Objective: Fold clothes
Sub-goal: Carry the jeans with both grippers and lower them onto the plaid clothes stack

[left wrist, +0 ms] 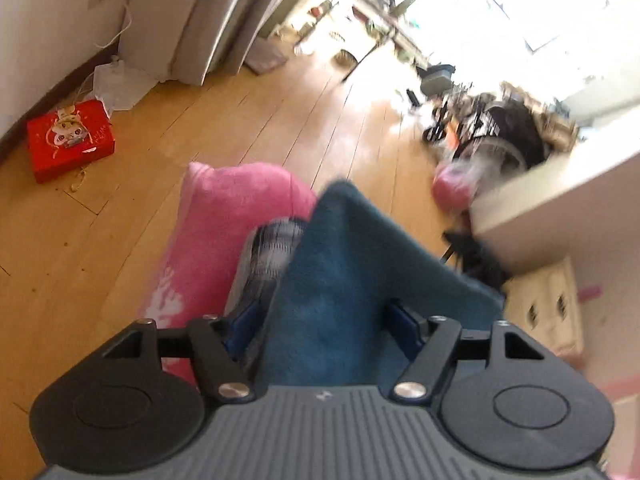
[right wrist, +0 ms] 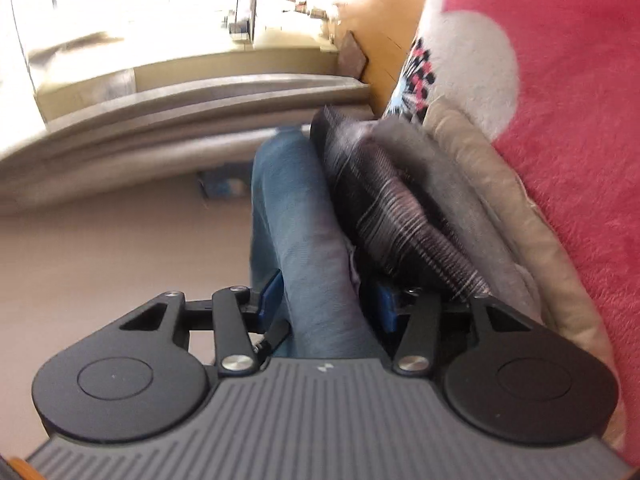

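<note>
In the left wrist view my left gripper point(left wrist: 324, 320) is shut on a thick teal garment point(left wrist: 360, 264), which fills the gap between the blue pads point(left wrist: 404, 322) and is held above the floor. A grey plaid cloth point(left wrist: 272, 248) and a pink fleece blanket point(left wrist: 224, 216) lie just beyond it. In the right wrist view my right gripper point(right wrist: 328, 304) is shut on a blue denim-like garment point(right wrist: 296, 216) that runs forward from between the pads point(right wrist: 270, 298). A black-and-white striped garment point(right wrist: 384, 200) touches its right side.
A wooden floor point(left wrist: 200, 120) carries a red box point(left wrist: 70, 138), a white bag point(left wrist: 120, 84) and white cabinets point(left wrist: 168, 32). A white tabletop edge point(left wrist: 560, 200) juts in at right, with clutter behind. Grey cloth point(right wrist: 452, 184), a beige quilted mat point(right wrist: 504, 200) and a red blanket point(right wrist: 580, 120) lie right of the denim.
</note>
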